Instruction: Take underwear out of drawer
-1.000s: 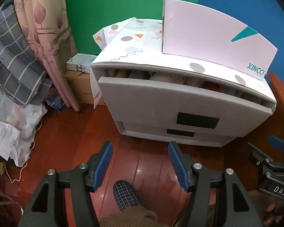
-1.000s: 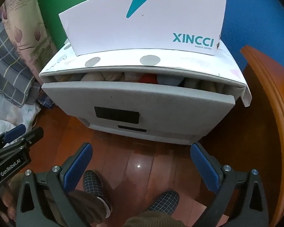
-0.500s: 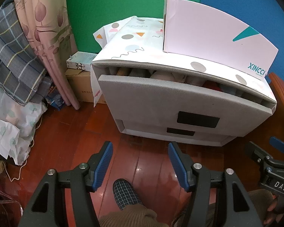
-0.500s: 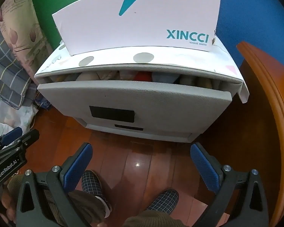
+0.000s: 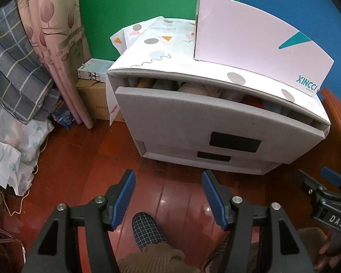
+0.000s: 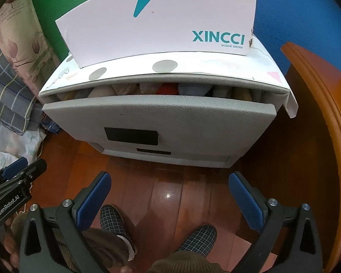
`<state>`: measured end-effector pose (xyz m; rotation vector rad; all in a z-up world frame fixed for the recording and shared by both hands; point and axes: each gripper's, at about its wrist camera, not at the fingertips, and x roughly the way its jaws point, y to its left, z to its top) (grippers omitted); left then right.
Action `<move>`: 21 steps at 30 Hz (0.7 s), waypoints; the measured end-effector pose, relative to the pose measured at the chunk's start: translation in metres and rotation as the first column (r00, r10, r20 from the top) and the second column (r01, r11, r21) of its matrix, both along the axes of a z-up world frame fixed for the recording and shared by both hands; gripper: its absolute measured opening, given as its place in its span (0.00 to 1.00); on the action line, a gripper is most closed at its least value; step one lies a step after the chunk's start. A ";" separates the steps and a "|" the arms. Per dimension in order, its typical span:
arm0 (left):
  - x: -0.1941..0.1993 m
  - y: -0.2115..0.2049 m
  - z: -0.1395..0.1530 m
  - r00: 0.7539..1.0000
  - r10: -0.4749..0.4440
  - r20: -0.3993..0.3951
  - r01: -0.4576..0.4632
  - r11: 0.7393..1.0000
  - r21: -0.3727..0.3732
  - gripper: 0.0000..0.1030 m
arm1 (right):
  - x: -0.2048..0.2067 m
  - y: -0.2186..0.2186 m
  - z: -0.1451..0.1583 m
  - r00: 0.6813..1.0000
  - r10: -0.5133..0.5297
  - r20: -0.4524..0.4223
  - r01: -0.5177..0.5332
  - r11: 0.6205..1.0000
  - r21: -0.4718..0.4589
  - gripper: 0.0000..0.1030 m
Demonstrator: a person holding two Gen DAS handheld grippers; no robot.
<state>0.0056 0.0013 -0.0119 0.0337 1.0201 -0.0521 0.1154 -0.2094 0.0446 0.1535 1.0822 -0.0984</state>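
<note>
Reddish wooden floorboards (image 5: pixel 84 159) fill the lower half of both views, with a green and blue foam-mat wall behind and a grey drawer unit (image 6: pixel 161 118) standing in the middle, a white XINCCI shoe box (image 6: pixel 156 22) on its patterned top. Its top drawer (image 5: pixel 216 118) is pulled out only a little, and through the narrow gap along its upper edge folded underwear (image 6: pixel 168 89) shows in a row: beige, red and pale blue pieces, tucked under the overhanging top. Compared with a second ago almost nothing has changed; both views show the unit from nearly the same spot, and the drawer gap looks no wider. That suggests the reach into the drawer has not begun. At the bottom centre of its own view the left gripper (image 5: pixel 168 201) hangs over the floor, jaws about half apart with nothing between them. Likewise the right gripper (image 6: pixel 170 201) hangs low in its frame, jaws spread wide and empty. Checked slippers (image 6: pixel 197 236) of the person show beneath. The gap looks tight, so the drawer probably needs pulling further out first
</note>
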 end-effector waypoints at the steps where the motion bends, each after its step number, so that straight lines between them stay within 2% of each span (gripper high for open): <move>1: -0.001 -0.001 0.001 1.000 -0.002 0.004 0.002 1.000 0.002 0.60 | 0.000 -0.001 0.000 1.000 -0.001 0.000 0.001 1.000 0.001 0.99; 21: -0.001 0.000 0.001 1.000 -0.004 0.002 0.004 1.000 0.021 0.60 | -0.003 -0.002 0.000 1.000 -0.003 0.001 0.003 1.000 0.011 0.99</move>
